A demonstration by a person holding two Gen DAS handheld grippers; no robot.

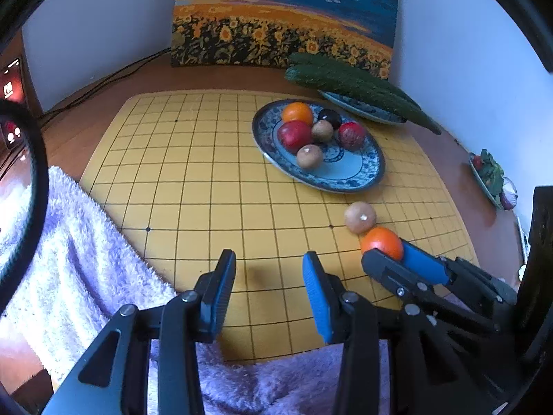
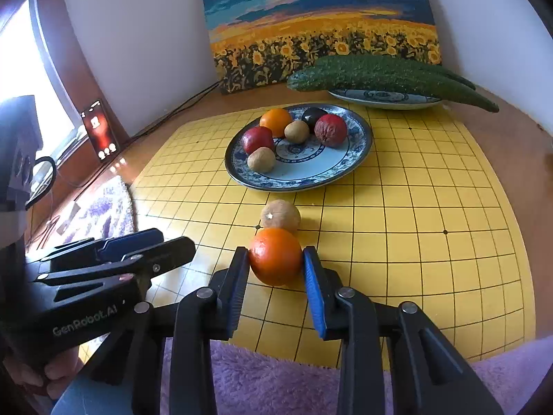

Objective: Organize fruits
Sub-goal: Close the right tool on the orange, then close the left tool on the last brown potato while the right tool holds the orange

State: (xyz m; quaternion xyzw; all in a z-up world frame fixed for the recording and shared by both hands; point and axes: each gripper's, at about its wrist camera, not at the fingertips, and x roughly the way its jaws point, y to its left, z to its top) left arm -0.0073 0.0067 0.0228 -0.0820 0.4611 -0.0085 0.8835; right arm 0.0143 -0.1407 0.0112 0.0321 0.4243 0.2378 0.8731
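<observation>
We have the right gripper (image 2: pixel 275 259) clamped on the orange (image 2: pixel 275 256), low over the yellow grid board (image 2: pixel 414 224); being round, it shows no long axis. A brown fruit (image 2: pixel 280 216) touches its far side, between it and the fruit plate (image 2: pixel 345 169). Our left gripper (image 1: pixel 269 269) hangs apart, empty, beside. Cucumbers (image 2: pixel 387 74) lie crosswise behind.

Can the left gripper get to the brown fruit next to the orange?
Probably not easily. The right gripper and its orange sit right in front of the brown fruit, touching it; the open left gripper would have to come round from the side.
</observation>
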